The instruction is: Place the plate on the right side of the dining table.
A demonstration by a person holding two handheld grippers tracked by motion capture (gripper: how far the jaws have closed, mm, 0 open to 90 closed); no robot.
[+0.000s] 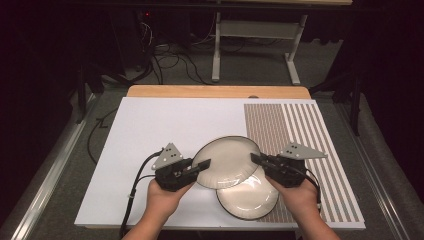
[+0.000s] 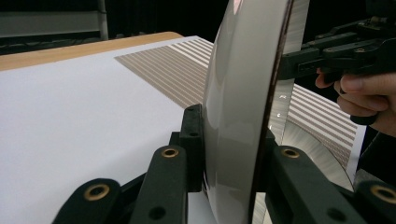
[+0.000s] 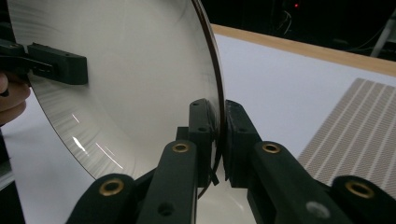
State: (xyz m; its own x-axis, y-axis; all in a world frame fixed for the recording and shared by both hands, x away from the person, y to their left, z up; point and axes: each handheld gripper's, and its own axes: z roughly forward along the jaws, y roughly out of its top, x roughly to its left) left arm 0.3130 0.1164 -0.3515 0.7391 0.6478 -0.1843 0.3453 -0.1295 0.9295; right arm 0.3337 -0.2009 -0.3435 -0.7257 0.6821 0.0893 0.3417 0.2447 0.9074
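I am holding the upper plate (image 1: 226, 161) by opposite rims, left gripper (image 1: 200, 165) and right gripper (image 1: 257, 159) both pinching it; I am keeping it level above the lower plate (image 1: 248, 200).

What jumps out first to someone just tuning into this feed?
A pale plate with a dark rim, held above the white table near its front middle, pinched on opposite edges by the left hand-held gripper and the right hand-held gripper. Directly below it, a second plate lies flat. A brown striped mat covers the table's right side.
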